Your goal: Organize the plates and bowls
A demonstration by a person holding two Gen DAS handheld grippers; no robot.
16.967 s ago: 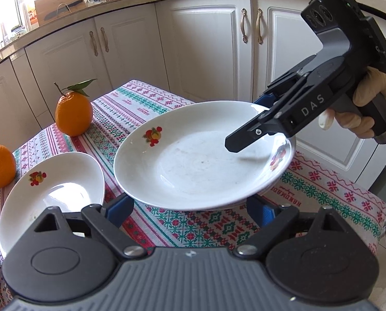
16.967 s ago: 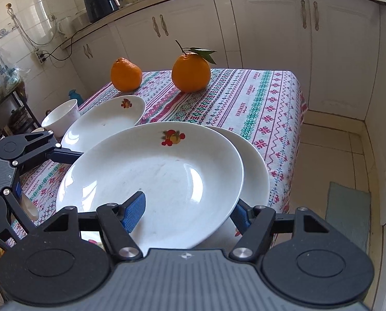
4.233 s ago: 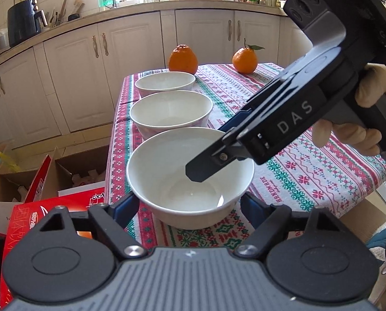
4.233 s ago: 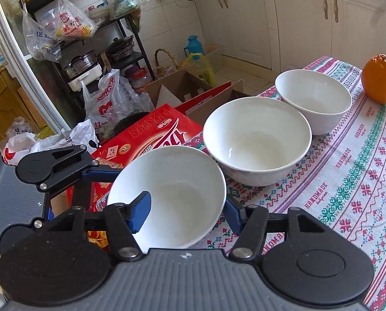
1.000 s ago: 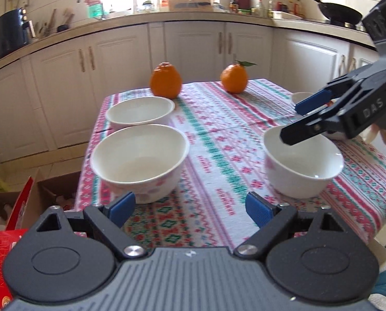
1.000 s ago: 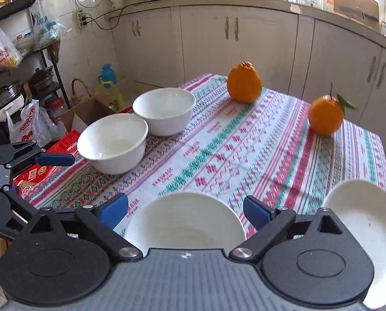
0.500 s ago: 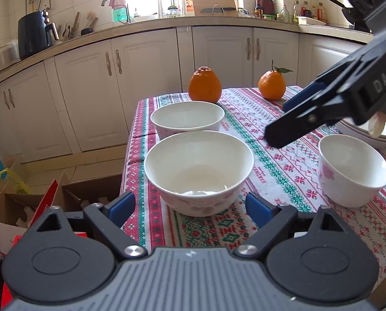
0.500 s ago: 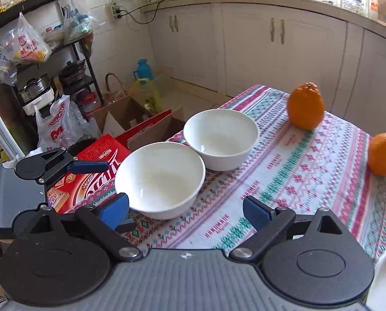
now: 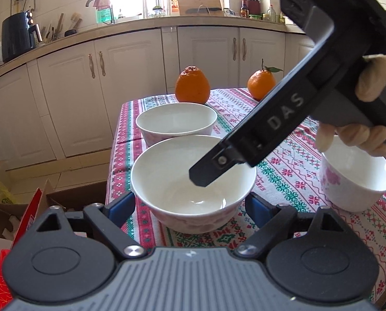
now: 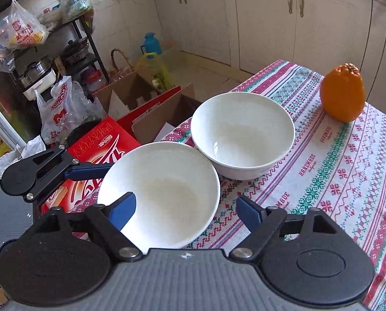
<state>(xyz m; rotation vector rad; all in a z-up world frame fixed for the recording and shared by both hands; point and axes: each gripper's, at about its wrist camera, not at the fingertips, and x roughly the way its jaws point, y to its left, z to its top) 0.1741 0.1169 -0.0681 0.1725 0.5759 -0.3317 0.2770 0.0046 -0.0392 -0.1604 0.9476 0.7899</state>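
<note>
White near bowl (image 9: 193, 186) sits at the table (image 9: 291, 171) edge, almost touching a 2nd bowl (image 9: 176, 120). My left tongs (image 9: 190, 206) straddle it, open, pads clear. My right tongs (image 10: 185, 208), just narrowing, angle down over its rim, unclamped.

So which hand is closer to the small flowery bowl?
Right. The right hand is beside the small bowl; its fingers, which have just been closing, straddle the big bowl's rim. The left gripper flanks that big bowl, farther off.
</note>
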